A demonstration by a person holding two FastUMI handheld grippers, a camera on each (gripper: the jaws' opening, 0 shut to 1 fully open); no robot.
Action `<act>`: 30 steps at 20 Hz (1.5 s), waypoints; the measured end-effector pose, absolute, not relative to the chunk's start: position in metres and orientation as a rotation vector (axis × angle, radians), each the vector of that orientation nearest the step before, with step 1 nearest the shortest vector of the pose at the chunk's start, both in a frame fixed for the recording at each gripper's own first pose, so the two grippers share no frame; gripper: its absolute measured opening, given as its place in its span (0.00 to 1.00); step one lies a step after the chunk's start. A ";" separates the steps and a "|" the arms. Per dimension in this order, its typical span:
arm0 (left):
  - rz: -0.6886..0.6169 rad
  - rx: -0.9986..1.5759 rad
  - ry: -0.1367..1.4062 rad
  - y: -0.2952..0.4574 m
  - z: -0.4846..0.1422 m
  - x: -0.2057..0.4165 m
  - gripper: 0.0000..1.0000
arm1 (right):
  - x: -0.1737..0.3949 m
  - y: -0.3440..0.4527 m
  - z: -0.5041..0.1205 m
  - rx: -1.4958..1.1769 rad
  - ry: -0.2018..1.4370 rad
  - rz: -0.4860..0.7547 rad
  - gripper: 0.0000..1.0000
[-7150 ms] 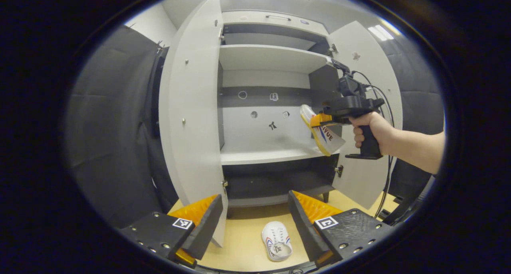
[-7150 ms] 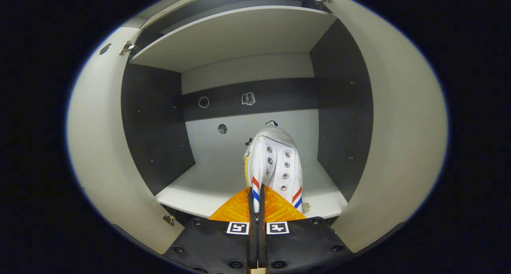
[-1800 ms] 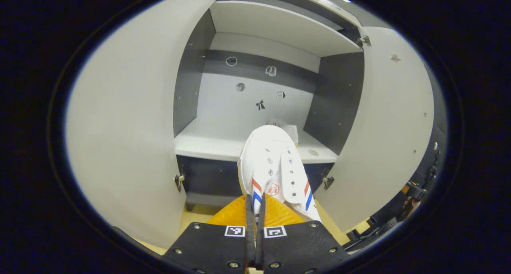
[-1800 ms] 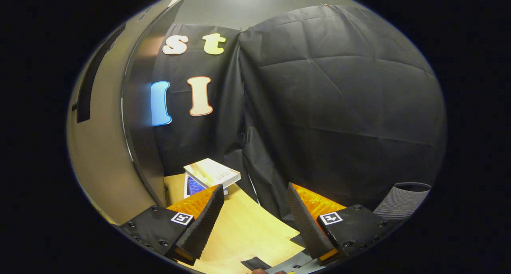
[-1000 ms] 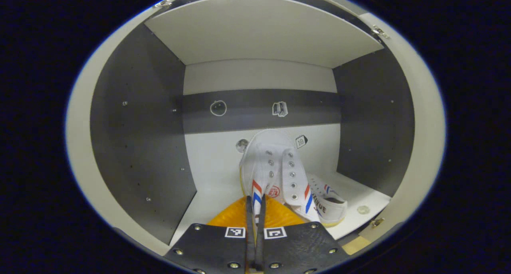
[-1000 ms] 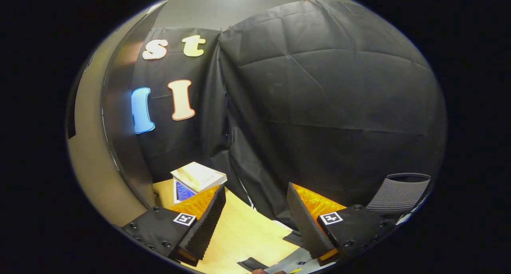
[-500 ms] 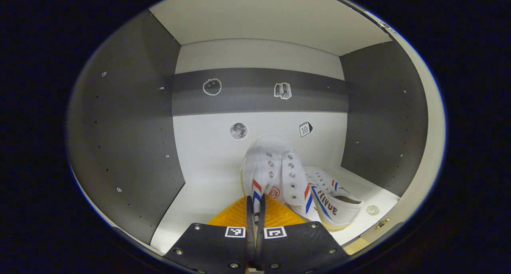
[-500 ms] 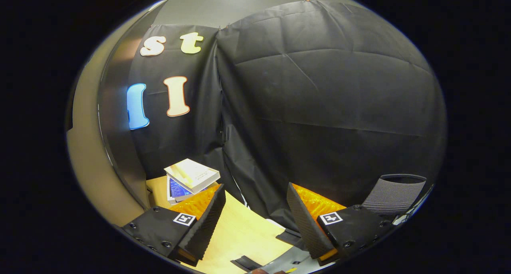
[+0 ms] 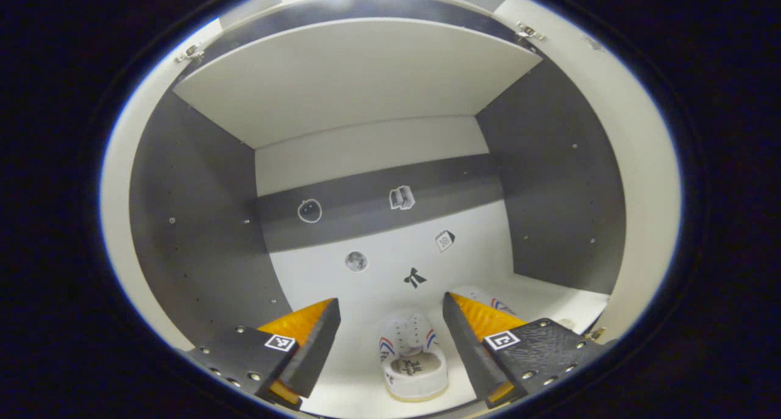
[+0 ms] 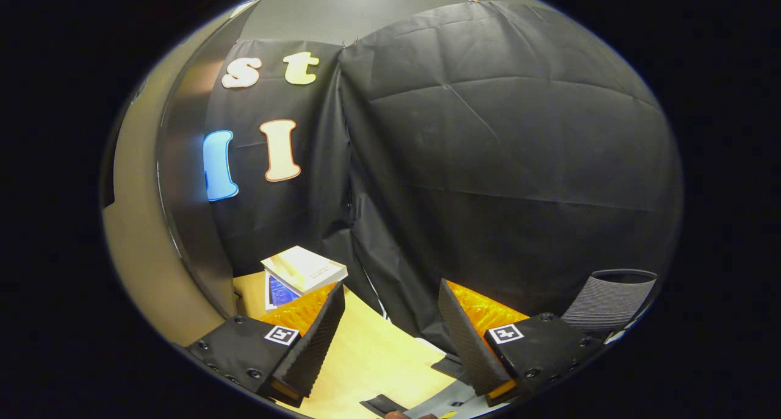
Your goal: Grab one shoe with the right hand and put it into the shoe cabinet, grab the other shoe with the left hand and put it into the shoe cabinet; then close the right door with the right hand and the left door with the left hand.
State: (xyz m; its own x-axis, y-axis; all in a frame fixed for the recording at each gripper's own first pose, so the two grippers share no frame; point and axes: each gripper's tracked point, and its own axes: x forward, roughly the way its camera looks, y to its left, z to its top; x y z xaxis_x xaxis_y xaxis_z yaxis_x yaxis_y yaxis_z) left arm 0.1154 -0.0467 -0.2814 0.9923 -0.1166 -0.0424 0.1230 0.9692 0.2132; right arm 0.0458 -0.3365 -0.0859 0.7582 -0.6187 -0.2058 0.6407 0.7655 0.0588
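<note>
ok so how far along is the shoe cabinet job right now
Both shoes look placed: one white canvas shoe sits on the grey cabinet's shelf between the open left gripper, the second shoe peeks out beside it. The right gripper is open, empty. Left: closing both cabinet doors.

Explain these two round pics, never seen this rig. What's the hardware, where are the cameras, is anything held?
There is no robot arm: a person holds a pair of two-finger tongs in each hand, and a fisheye camera rides on each pair, looking forward along its fingers.

The left gripper view looks into an open shoe cabinet. The left tongs are open and hold nothing. A white shoe stands on the shelf between the fingers, touching neither. A second shoe peeks out behind the right-hand finger.

The right gripper view faces away, toward the black cloth wall. The right tongs are open and empty above a wooden surface, with some books beyond.
</note>
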 end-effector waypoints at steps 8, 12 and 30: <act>-0.102 0.120 0.026 -0.036 -0.265 -0.009 0.96 | 0.049 -0.328 -0.038 0.137 0.096 -0.652 0.93; -0.084 0.001 0.002 -0.021 -0.261 -0.083 0.96 | 0.050 -0.314 -0.004 0.136 0.061 -0.606 0.93; -0.026 -0.098 0.152 0.039 -0.379 -0.266 0.96 | 0.065 -0.203 0.095 -0.115 0.050 -0.336 0.92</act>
State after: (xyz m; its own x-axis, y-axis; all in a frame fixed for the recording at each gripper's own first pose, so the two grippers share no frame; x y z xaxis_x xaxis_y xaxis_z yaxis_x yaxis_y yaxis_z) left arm -0.2656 0.0393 -0.3794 0.9881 -0.0334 -0.1503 0.0184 0.9948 -0.0997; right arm 0.0652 -0.2031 0.0952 0.9430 -0.3314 -0.0301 0.3257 0.9377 -0.1213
